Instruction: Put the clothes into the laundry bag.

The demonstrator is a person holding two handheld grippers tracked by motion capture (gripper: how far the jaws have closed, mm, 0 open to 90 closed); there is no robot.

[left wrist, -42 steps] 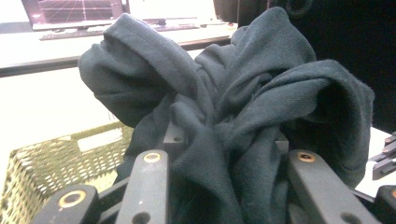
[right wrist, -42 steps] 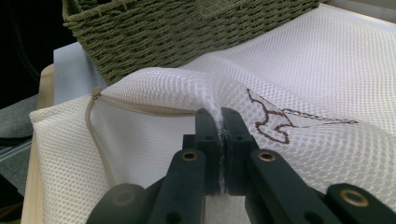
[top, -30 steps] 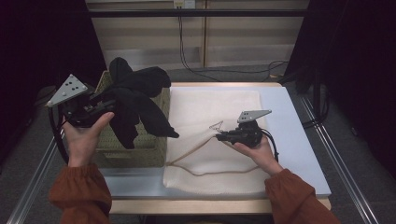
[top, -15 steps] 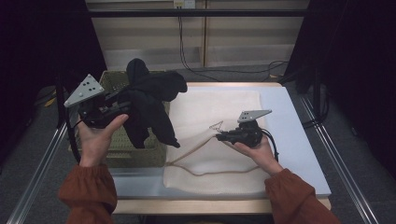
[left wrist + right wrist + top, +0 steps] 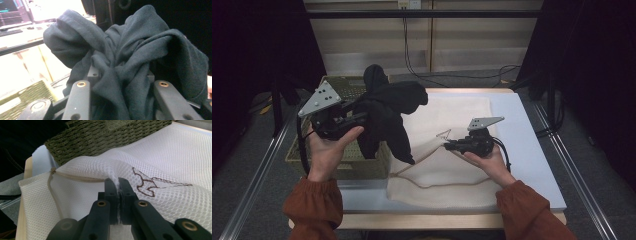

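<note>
The surface (image 5: 532,150) has a pale blue top. A white mesh bag (image 5: 452,170) lies flat on it under the right hand-held gripper (image 5: 451,146); an olive woven basket (image 5: 337,165) stands beneath the left hand-held gripper (image 5: 357,114).

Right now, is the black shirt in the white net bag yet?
Not yet. Done: the dark garment is up out of the green basket, bunched in the left gripper. In hand: the right gripper pinches the mesh bag by its opening. Left: tucking the garment inside.
</note>
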